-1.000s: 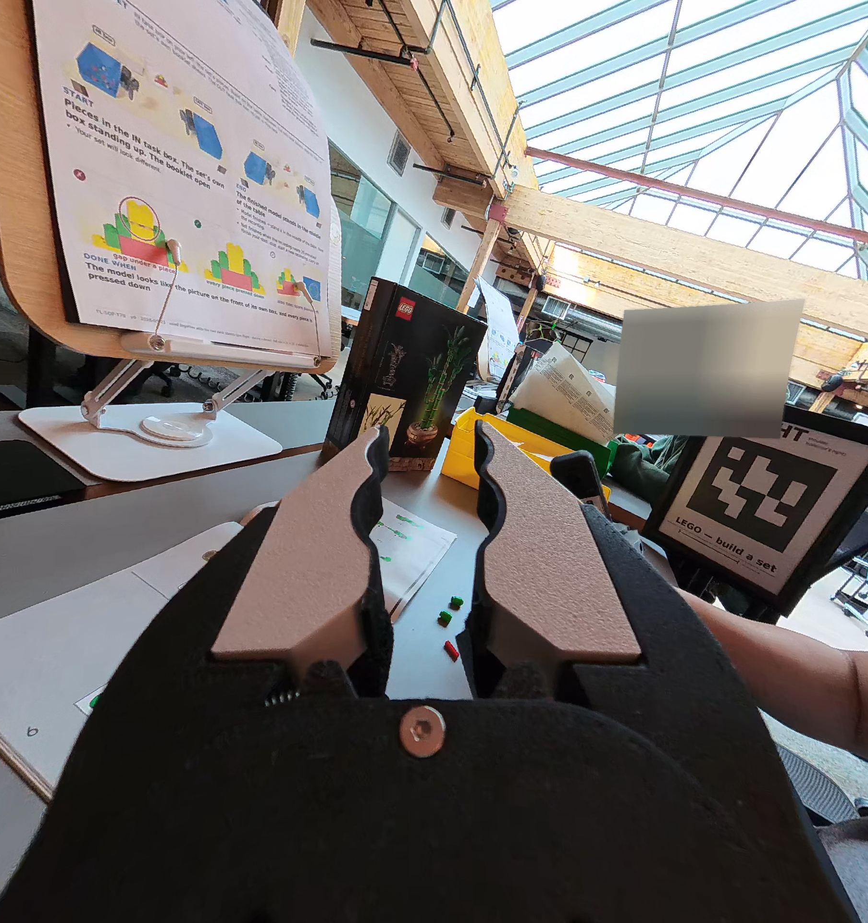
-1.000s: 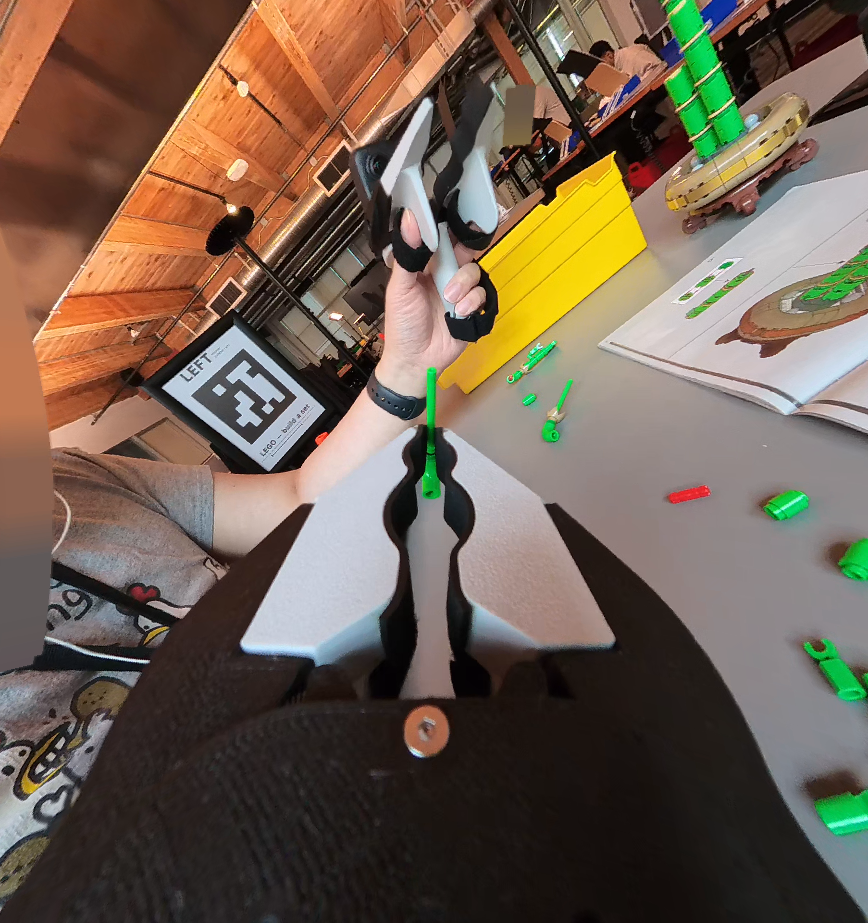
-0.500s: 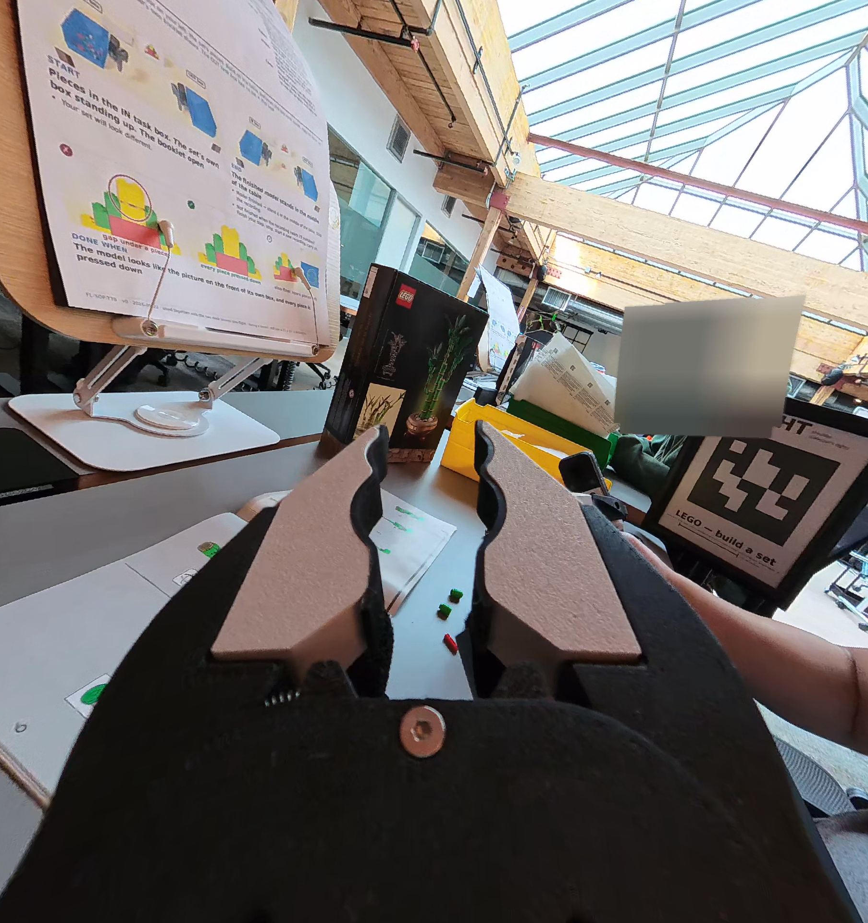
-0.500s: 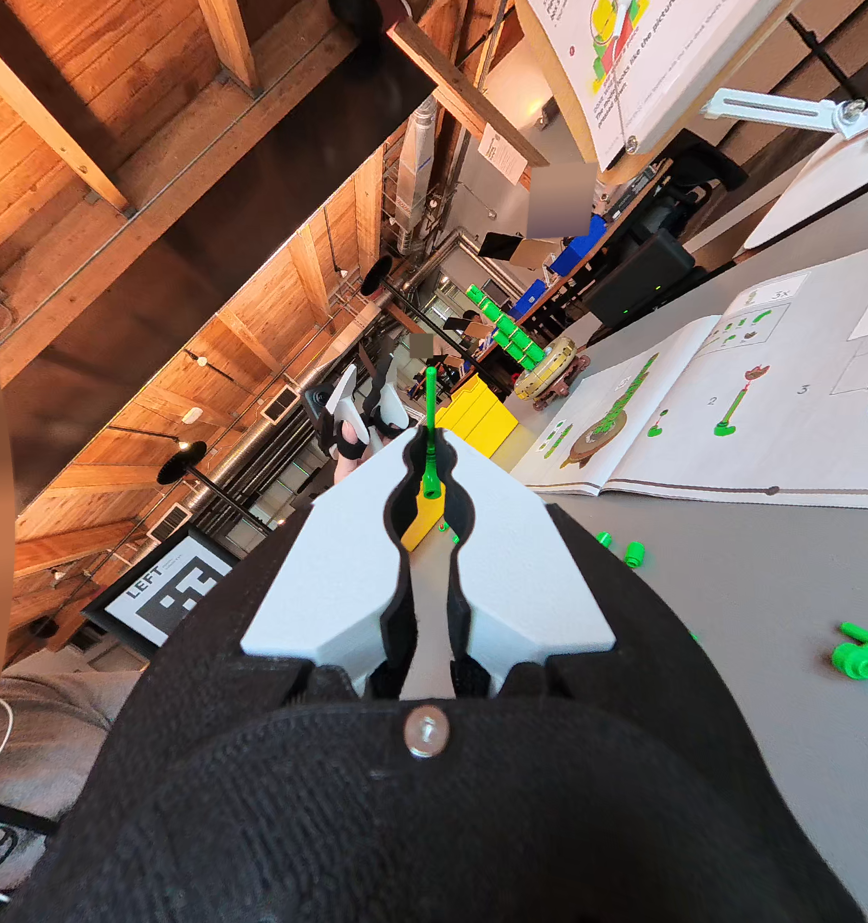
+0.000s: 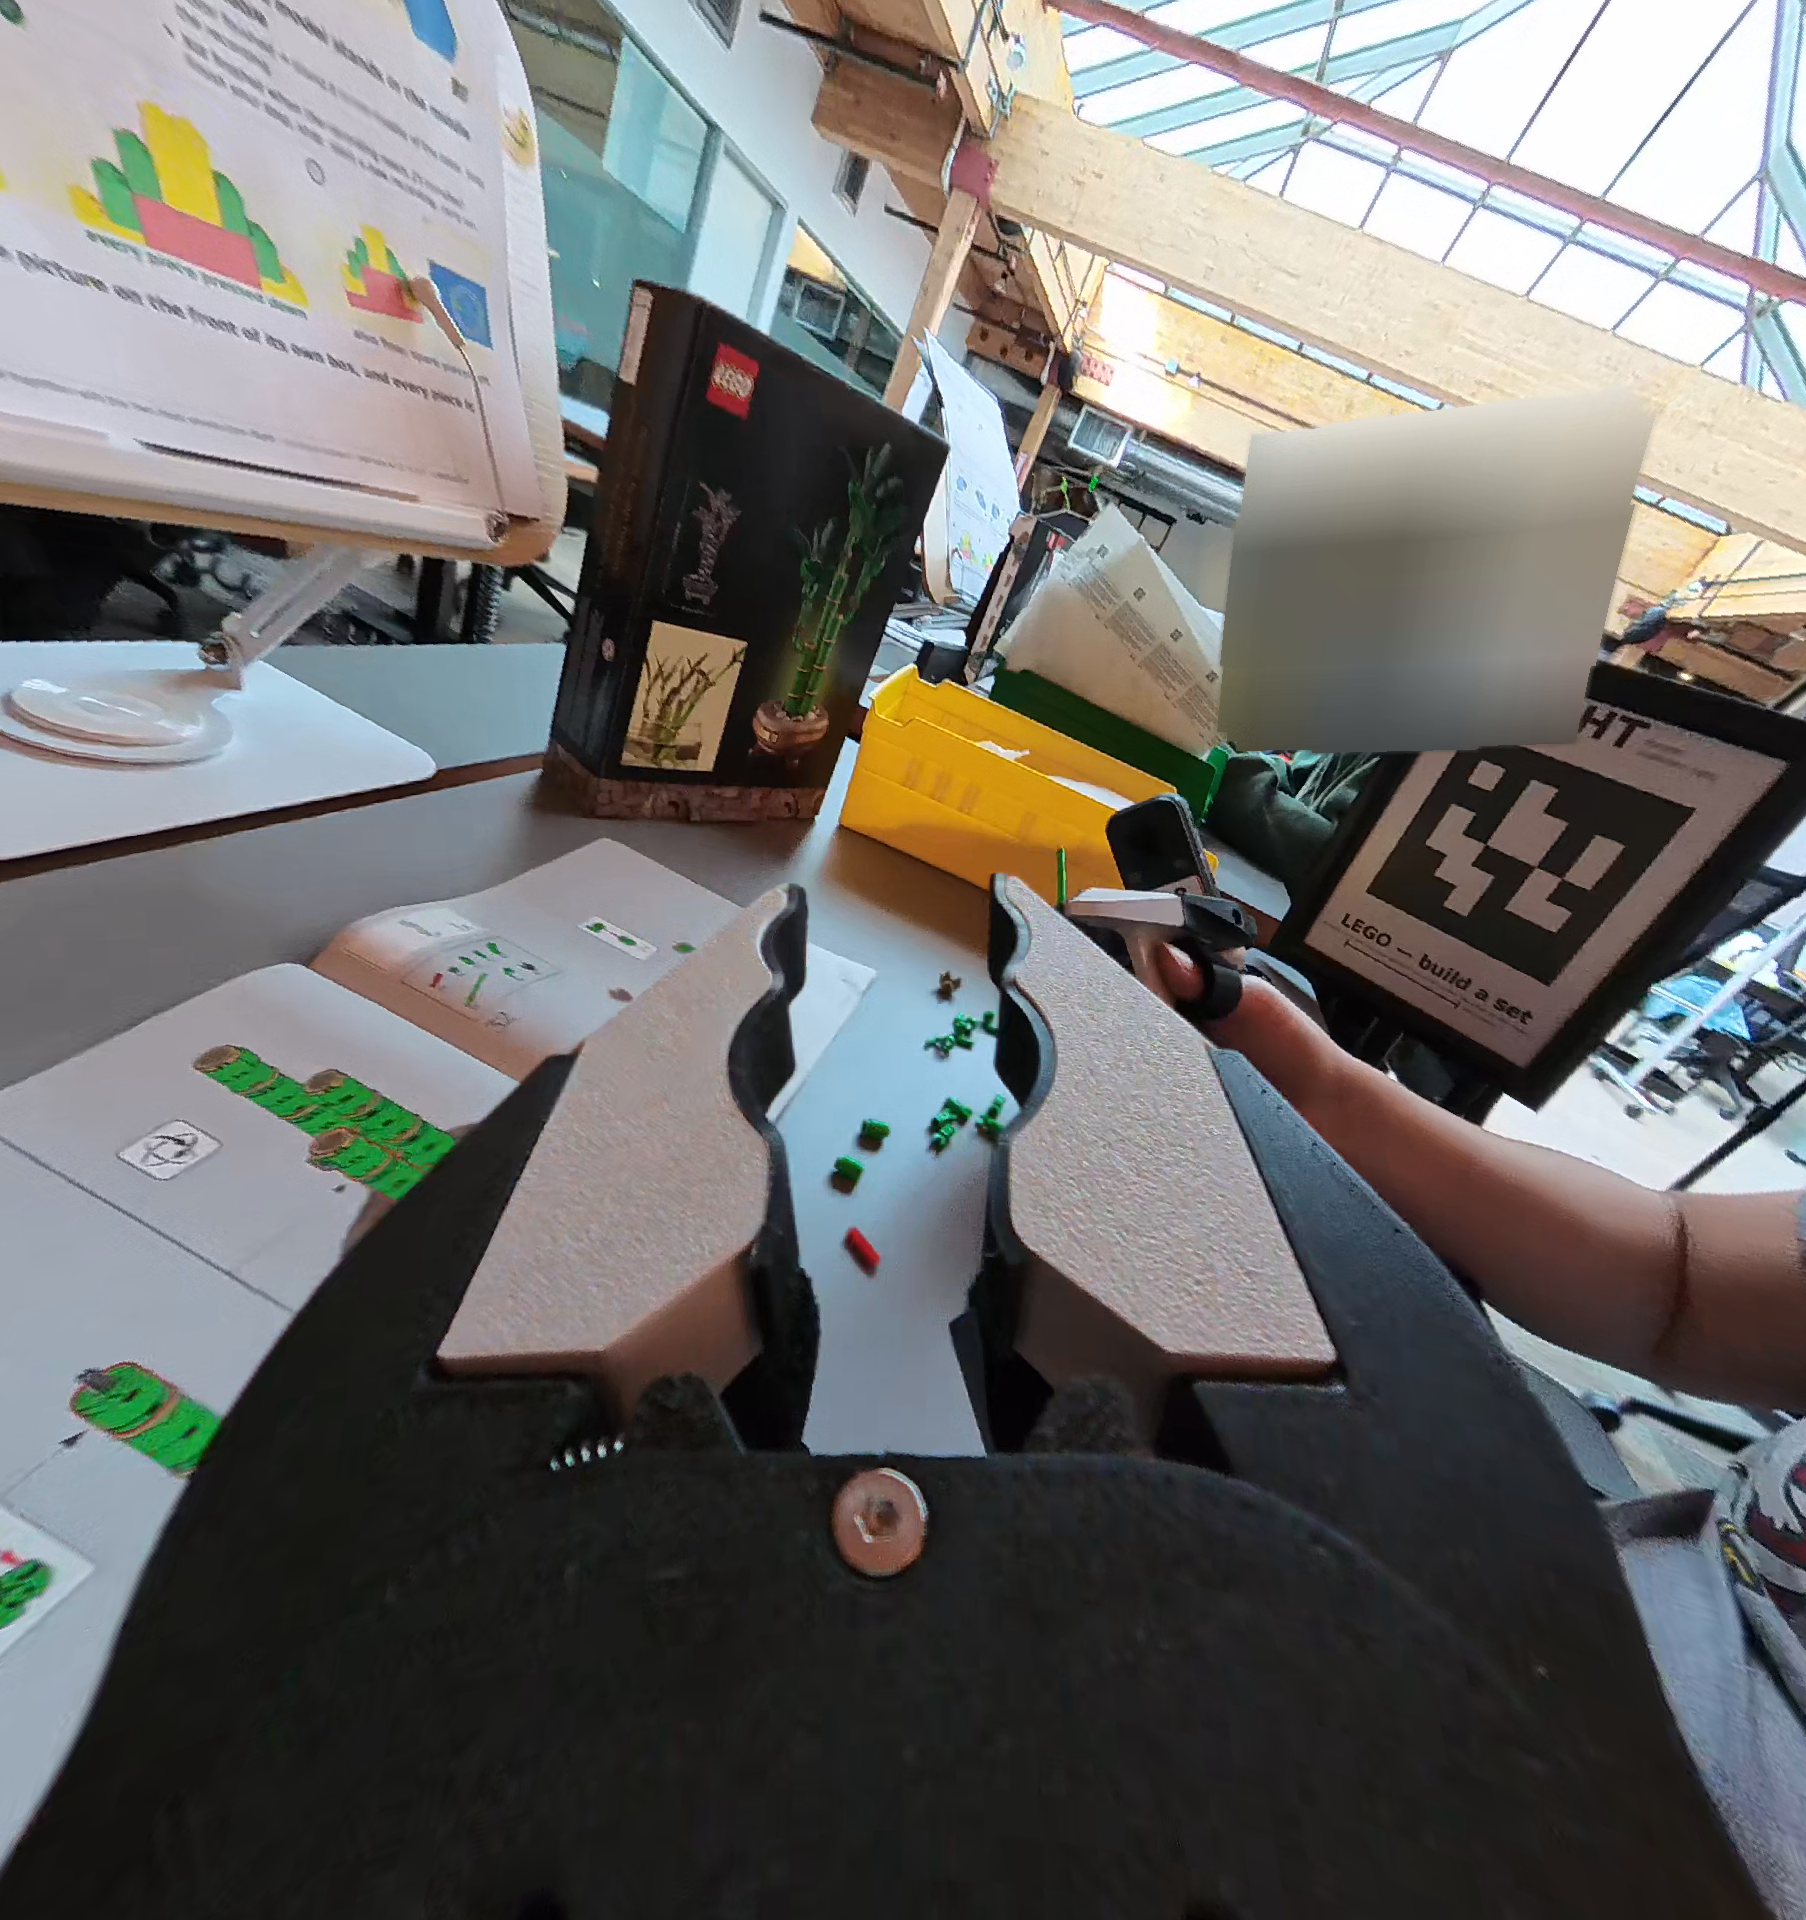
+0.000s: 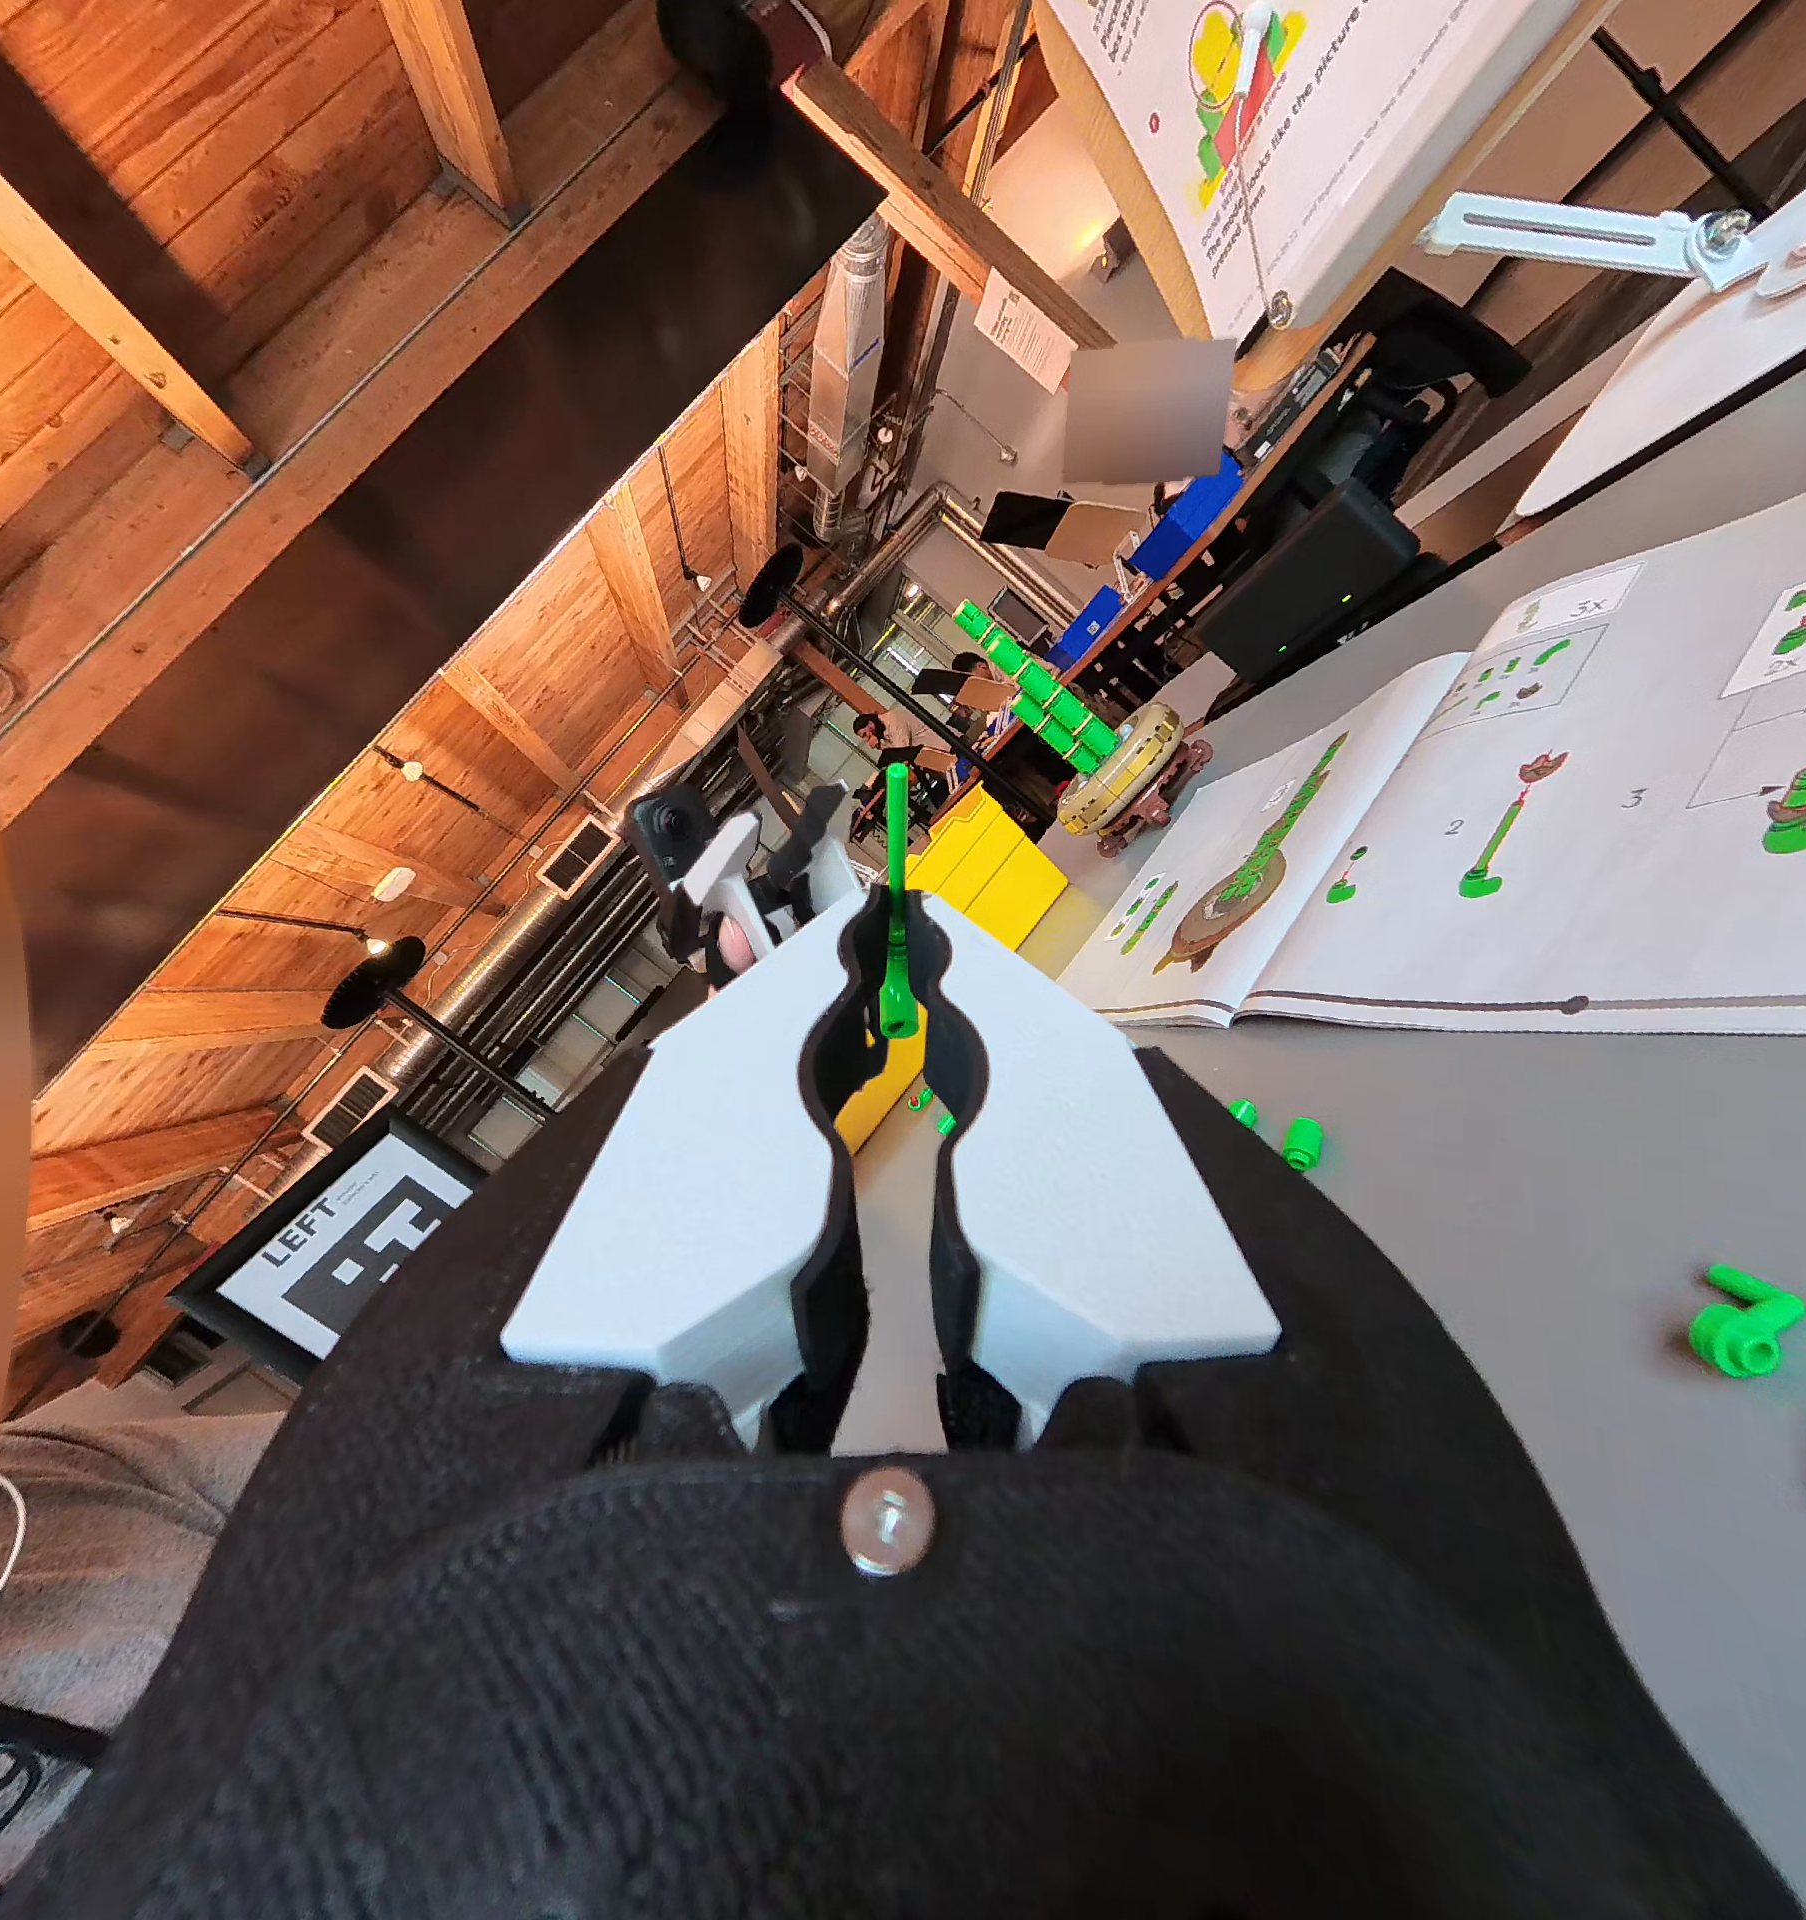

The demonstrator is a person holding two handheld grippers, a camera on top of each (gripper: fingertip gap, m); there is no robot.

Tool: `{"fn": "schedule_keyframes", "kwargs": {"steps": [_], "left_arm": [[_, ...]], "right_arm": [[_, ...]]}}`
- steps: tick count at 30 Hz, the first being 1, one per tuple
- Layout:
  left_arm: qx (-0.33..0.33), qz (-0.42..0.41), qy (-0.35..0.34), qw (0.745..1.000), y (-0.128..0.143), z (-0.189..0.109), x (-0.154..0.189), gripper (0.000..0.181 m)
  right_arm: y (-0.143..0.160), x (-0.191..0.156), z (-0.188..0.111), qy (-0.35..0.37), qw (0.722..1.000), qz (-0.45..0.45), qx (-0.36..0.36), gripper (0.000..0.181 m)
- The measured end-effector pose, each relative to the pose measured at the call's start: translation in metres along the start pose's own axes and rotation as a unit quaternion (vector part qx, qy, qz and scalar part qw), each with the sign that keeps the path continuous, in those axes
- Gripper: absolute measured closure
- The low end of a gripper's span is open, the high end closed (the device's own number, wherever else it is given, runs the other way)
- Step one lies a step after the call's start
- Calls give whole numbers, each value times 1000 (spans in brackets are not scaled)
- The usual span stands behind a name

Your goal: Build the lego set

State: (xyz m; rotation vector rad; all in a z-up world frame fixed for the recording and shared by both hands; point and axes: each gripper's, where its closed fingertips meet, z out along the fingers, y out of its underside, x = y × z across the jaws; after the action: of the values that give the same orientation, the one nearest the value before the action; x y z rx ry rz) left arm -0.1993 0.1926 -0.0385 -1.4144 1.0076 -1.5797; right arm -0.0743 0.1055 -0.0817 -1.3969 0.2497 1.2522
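My right gripper (image 6: 894,930) is shut on a thin green stem piece (image 6: 896,831), held upright above the grey table (image 6: 1501,1195). It also shows far off in the left wrist view (image 5: 1148,909), with the green stem (image 5: 1062,868) sticking up. My left gripper (image 5: 897,914) is open and empty, above loose green pieces (image 5: 946,1117) and a small red piece (image 5: 863,1247). It shows small in the right wrist view (image 6: 748,883). A partly built green bamboo model (image 6: 1034,686) stands on its round base (image 6: 1127,774) at the far end.
An open instruction booklet (image 5: 483,987) (image 6: 1501,831) lies on the table. The set's dark box (image 5: 743,582) and a yellow bin (image 5: 982,805) (image 6: 982,878) stand behind. A framed marker sign (image 5: 1533,883) is at the right. Loose green pieces (image 6: 1740,1335) lie near my right gripper. The grippers' ends are close to 15 cm from one another.
My right gripper has swung round with the green stem, from facing the person's arm to facing the booklet and model. My left gripper has tilted down toward the table, still open.
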Motion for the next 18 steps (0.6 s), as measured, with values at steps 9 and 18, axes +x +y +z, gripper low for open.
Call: {"fn": "schedule_keyframes", "kwargs": {"steps": [9,18], "left_arm": [[-84,16,3,996,35,21,6,147],[-144,75,-34,986,55,25,-1,145]], "right_arm": [[1,0,1,-4,1000,7,-2,181],[1,0,1,-4,1000,7,-3,181]]}}
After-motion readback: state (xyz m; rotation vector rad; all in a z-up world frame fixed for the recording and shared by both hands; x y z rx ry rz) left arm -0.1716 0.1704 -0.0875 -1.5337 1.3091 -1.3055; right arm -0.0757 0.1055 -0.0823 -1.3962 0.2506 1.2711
